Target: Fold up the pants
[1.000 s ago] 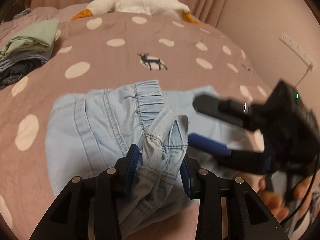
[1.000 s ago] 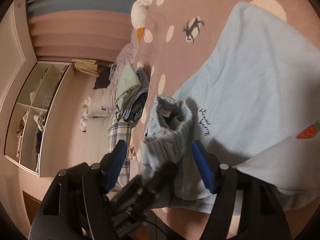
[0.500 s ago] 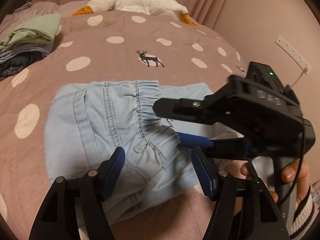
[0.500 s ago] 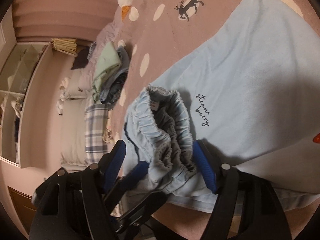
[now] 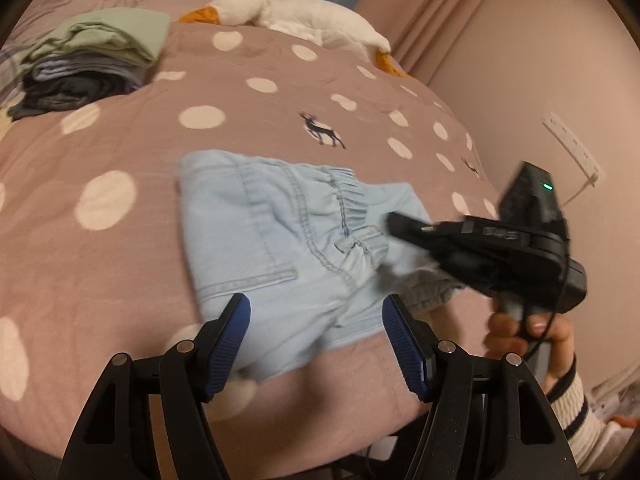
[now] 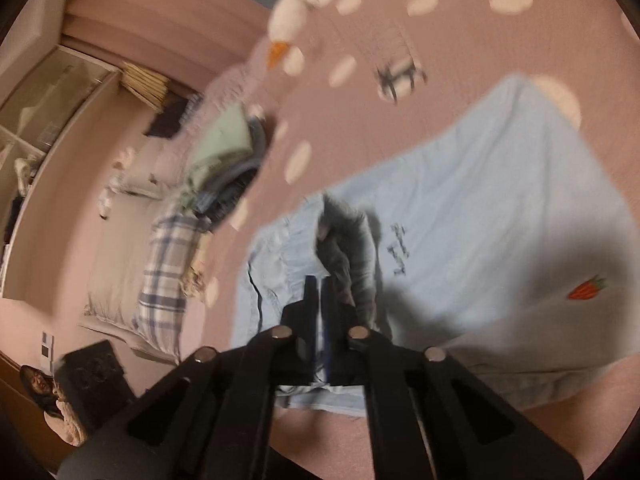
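My left tool (image 5: 316, 340) hangs wide open above the near edge of the light-blue denim pants (image 5: 280, 240), its blue pads well apart and gripping nothing. The pants lie bunched on the dotted mauve bedspread (image 5: 120, 140), elastic waistband toward 2 o'clock, partly overlapping a pale blue garment (image 6: 500, 200) with a small strawberry motif. My right tool (image 6: 319, 292), seen from the left camera at 3 o'clock, has its fingers drawn together to a narrow slit; thin fabric shows in that slit near the base, but motion blur keeps me from saying whether the pants are truly pinched. Its tips sit over the gathered waistband. A stack of folded clothes (image 5: 88, 60) rests at 10 o'clock, and a white plush goose (image 5: 296, 16) lies at 12 o'clock along the bed's far edge.
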Tool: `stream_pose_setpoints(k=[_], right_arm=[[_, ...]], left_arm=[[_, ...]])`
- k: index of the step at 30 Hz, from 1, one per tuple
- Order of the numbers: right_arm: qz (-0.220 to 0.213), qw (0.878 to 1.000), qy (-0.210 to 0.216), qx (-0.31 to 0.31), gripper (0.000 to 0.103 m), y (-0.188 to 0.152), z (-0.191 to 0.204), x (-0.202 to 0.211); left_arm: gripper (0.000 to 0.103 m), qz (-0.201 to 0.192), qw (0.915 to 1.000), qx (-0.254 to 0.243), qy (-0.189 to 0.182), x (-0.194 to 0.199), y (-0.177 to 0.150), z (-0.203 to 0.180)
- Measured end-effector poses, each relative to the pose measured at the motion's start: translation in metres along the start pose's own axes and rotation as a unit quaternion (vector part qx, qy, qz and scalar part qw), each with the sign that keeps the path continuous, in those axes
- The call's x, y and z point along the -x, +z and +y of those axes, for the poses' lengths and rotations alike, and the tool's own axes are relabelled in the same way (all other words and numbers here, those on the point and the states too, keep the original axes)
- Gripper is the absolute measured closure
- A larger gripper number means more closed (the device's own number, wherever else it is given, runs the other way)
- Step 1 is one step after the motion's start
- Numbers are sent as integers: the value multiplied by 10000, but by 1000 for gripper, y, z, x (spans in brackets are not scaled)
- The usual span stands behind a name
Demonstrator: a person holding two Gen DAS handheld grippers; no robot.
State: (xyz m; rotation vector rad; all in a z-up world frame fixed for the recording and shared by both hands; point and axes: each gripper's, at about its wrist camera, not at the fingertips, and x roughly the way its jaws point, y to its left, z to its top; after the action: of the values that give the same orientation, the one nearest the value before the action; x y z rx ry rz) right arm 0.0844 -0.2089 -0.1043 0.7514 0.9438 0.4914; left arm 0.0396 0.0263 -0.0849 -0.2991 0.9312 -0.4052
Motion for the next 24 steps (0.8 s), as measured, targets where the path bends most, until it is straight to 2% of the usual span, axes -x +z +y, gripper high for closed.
stream_pose_setpoints(k=[2, 5, 6, 7, 8, 10, 13, 17, 20, 24], right_arm=[[-27, 10000, -33, -21, 100, 4, -5, 7], [257, 9990, -85, -368, 91, 2, -20, 2], [323, 9985, -108, -437, 72, 0, -23, -1], [356, 9979, -90, -532, 42, -2, -25, -3], [356, 9972, 14, -657, 34, -5, -25, -5], [474, 9967, 115, -652, 33, -7, -21, -13], [757, 9967, -160, -261, 43, -8, -7, -30], [1387, 9875, -723, 185, 42, -14, 1, -63], [1580, 9851, -666, 122, 47, -11, -3, -66], [1709, 9839, -404, -340, 49, -11, -18, -57]], left_arm=[[35, -10, 9999, 102, 108, 0, 0, 8], [35, 36, 9991, 396, 146, -7, -1, 21], [35, 37, 9987, 503, 110, -9, -2, 24], [35, 29, 9984, 548, 108, -11, -2, 26], [35, 34, 9983, 562, 116, -12, -2, 27], [35, 96, 9982, 558, 203, -18, -3, 27], [35, 208, 9979, 542, 302, -27, -6, 30], [34, 492, 9953, 781, 293, -39, -12, 43], [33, 553, 9929, 1043, 125, -42, -15, 52], [33, 523, 9942, 926, 157, -41, -13, 48]])
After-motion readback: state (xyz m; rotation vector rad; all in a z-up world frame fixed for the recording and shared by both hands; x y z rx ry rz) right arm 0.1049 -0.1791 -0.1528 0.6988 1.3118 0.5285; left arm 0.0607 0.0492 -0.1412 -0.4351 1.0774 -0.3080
